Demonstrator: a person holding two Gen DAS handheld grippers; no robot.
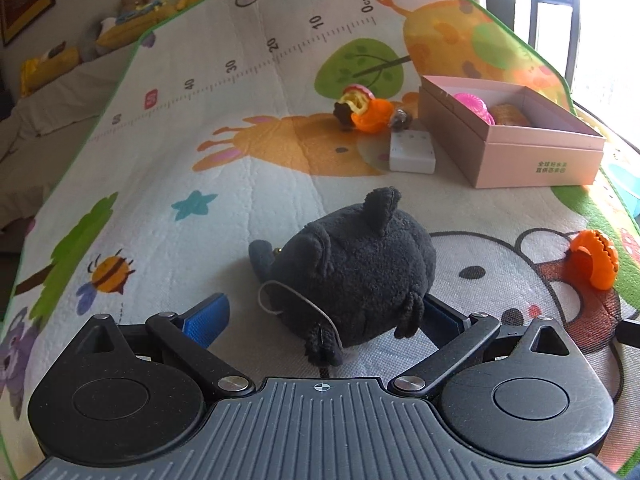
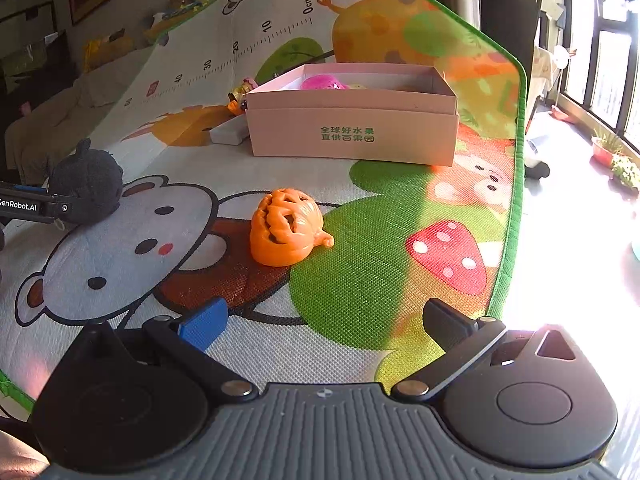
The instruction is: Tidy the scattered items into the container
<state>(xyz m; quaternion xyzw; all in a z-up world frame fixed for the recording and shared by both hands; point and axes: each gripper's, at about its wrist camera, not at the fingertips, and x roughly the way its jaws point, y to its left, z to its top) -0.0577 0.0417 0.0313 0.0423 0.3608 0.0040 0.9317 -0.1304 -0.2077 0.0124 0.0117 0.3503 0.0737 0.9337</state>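
A black plush toy (image 1: pixel 348 276) lies on the play mat between the wide-spread fingers of my left gripper (image 1: pixel 324 320), which is open; its right finger is partly hidden behind the plush. The pink cardboard box (image 1: pixel 536 160) stands beyond it to the right, holding a pink toy (image 1: pixel 474 106) and a tan item (image 1: pixel 510 114). In the right wrist view an orange pumpkin toy (image 2: pixel 286 232) rests on the mat a short way ahead of my right gripper (image 2: pixel 324 320), open and holding nothing. The box (image 2: pixel 352 132) sits behind the pumpkin. At the left edge, the plush (image 2: pixel 88 188) shows.
A white block (image 1: pixel 412 152) and a cluster of orange and yellow toys (image 1: pixel 366 110) lie left of the box. The mat's green border (image 2: pixel 516 184) ends at a sunlit floor with potted plants (image 2: pixel 616 160). A covered sofa with soft toys (image 1: pixel 132 4) lies beyond the mat.
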